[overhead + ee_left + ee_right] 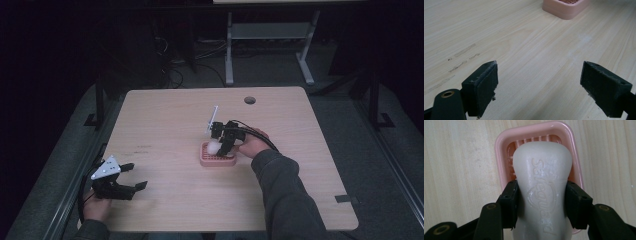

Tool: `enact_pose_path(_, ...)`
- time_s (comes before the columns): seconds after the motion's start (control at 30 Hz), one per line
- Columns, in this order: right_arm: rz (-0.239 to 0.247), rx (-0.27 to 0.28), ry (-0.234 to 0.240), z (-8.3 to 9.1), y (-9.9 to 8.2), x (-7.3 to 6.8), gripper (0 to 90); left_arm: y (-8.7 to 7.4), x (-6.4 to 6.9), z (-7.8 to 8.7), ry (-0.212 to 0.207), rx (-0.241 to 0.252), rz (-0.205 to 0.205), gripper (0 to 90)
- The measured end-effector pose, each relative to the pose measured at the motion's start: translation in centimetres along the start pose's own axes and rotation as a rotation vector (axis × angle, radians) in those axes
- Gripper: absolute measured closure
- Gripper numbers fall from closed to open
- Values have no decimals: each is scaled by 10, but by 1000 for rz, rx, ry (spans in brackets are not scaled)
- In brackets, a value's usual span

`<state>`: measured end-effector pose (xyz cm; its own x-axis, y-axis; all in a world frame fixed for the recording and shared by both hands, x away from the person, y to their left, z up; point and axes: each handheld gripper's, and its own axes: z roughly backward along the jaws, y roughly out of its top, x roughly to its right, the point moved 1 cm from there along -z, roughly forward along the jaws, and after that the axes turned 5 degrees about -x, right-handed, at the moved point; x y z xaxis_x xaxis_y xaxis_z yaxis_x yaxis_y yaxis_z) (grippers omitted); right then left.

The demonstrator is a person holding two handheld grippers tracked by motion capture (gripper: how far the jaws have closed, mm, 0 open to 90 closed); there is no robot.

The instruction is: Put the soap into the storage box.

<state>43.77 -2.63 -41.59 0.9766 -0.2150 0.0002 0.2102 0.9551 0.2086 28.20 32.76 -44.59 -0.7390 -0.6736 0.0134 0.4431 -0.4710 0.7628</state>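
Observation:
A white bar of soap with raised lettering is clamped between the two black jaws of my right gripper, directly above a pink slatted soap dish. In the high view the right gripper holds the soap over the dish at the table's middle. My left gripper rests near the table's front left corner, jaws wide apart with nothing between them. In the left gripper view its gripper faces bare wood, with the dish far ahead.
The light wooden table has a round cable hole near its far edge and a dark tab at the front right. Faint scuff marks lie on the wood. A metal table frame stands on the floor beyond.

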Motion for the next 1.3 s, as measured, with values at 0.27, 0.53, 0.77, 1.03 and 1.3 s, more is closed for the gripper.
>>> enact_pose_path(0.27, -1, 0, 2, -1, 0, 1, 486, 0, 0, 0, -1, 3, 4, 139)
enact_pose_path(0.53, -3, -2, 4, -4, 0, 2, 486, 0, 0, 0, 0, 3, 4, 139)
enact_pose_path(0.77, -6, -4, 8, -7, 0, 2, 486, 0, 0, 0, 0, 3, 4, 139)
enact_pose_path(1.03, -5, -4, 10, -10, 2, 3, 486, 0, 0, 0, 1, 4, 3, 139)
enact_pose_path(1.3, 1, -3, 11, -14, 6, 2, 486, 0, 0, 1, 1, 3, 3, 139)
